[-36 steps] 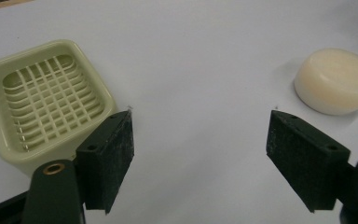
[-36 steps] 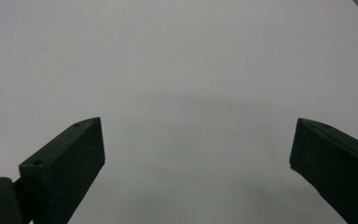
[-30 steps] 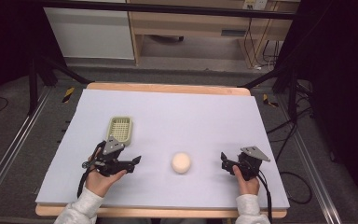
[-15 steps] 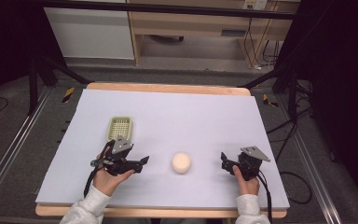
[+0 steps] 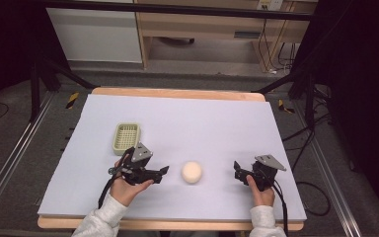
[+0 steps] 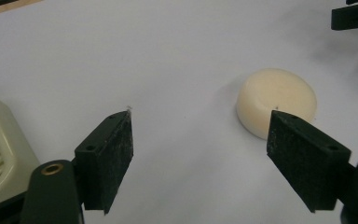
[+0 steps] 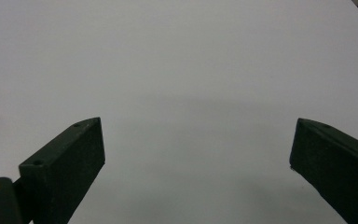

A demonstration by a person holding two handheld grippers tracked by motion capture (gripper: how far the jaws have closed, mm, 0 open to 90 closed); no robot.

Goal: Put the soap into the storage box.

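Left gripper point(image 5: 163, 171) is held low over the worktop point(image 5: 217, 118), near edge, jaws released with nothing between them. The cream puck point(image 5: 191, 172) is seen lying flat just ahead of the tips, apart from them. In the left gripper view the puck point(image 6: 276, 101) sits off-centre, partly behind the right-hand jaw, not in the gap.

Right gripper point(image 5: 238, 170) is parked on the other side of the puck, near but not touching, jaws spread wide over bare worktop point(image 7: 177, 70), nothing held.

Step judged in hand: left-side approach to grasp the puck. To be done well:
- Gripper should be swung so the puck is centred between both pads before any advance; as aligned now, the right-hand jaw would likely hit the rim and shove it.
- Jaws look only slightly wider than the puck; a wider opening is advised before straddling.
- Pads should be kept low, on the side wall, not the rounded top edge, or slip-out is likely.
- Closing should be slow; material looks soft, though that cannot be confirmed.

Farther back, the green basket point(image 5: 126, 137) stands behind the left hand point(image 5: 127, 186), well clear of the puck; its corner is caught in the left gripper view point(image 6: 0, 154). It is judged the likely drop target.
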